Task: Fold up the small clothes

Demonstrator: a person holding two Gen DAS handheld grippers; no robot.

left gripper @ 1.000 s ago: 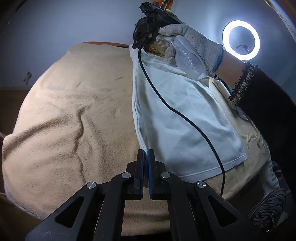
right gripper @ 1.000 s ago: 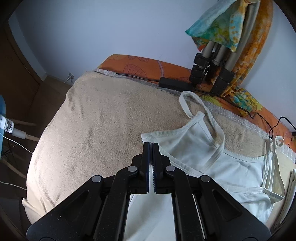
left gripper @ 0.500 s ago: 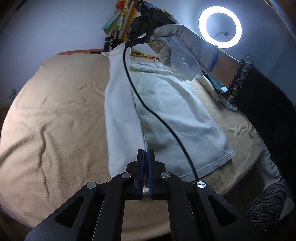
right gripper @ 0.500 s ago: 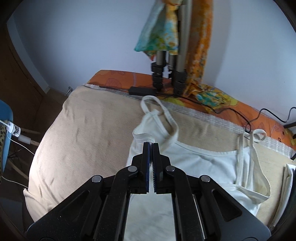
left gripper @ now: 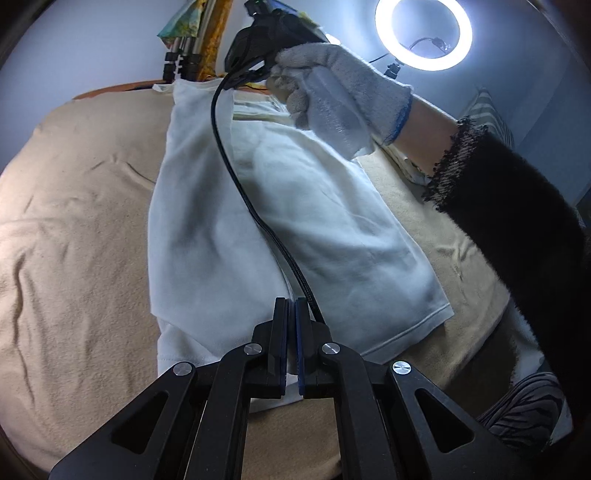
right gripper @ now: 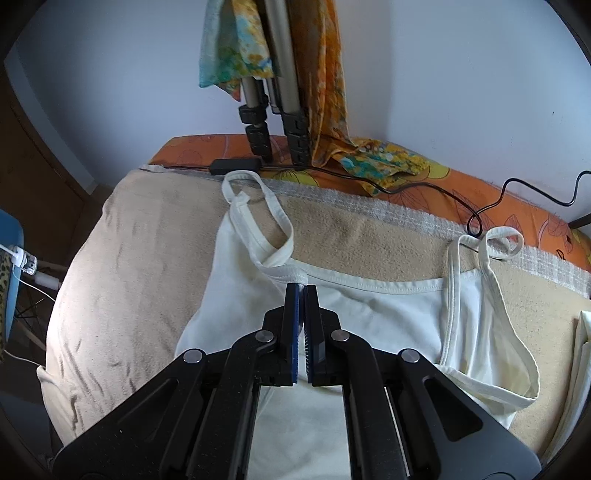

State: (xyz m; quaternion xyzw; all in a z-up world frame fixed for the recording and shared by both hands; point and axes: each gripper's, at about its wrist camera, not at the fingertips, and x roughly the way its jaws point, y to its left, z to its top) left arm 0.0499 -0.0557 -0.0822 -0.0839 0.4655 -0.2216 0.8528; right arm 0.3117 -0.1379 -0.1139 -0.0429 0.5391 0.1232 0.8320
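A white strappy top (left gripper: 332,229) lies on a beige towel (left gripper: 74,221), its left side folded over the middle. My left gripper (left gripper: 291,306) is shut on the top's folded edge near the hem. My right gripper (right gripper: 303,291) is shut on the top's (right gripper: 369,317) folded upper edge by the neckline, with one strap (right gripper: 258,206) ahead and the other strap (right gripper: 491,243) to the right. In the left wrist view the gloved hand (left gripper: 332,92) holds the right gripper at the top's far end, and its black cable (left gripper: 258,210) trails over the cloth.
A ring light (left gripper: 424,33) glows behind. A tripod (right gripper: 273,122) draped with a patterned cloth (right gripper: 325,74) stands on the orange sheet (right gripper: 443,192) at the far edge, with black cables. A folded white cloth (right gripper: 580,350) lies at the right.
Both grippers have carried the top's left edge rightward, laying a folded strip over the middle. The strap at the right gripper has swung over with it.
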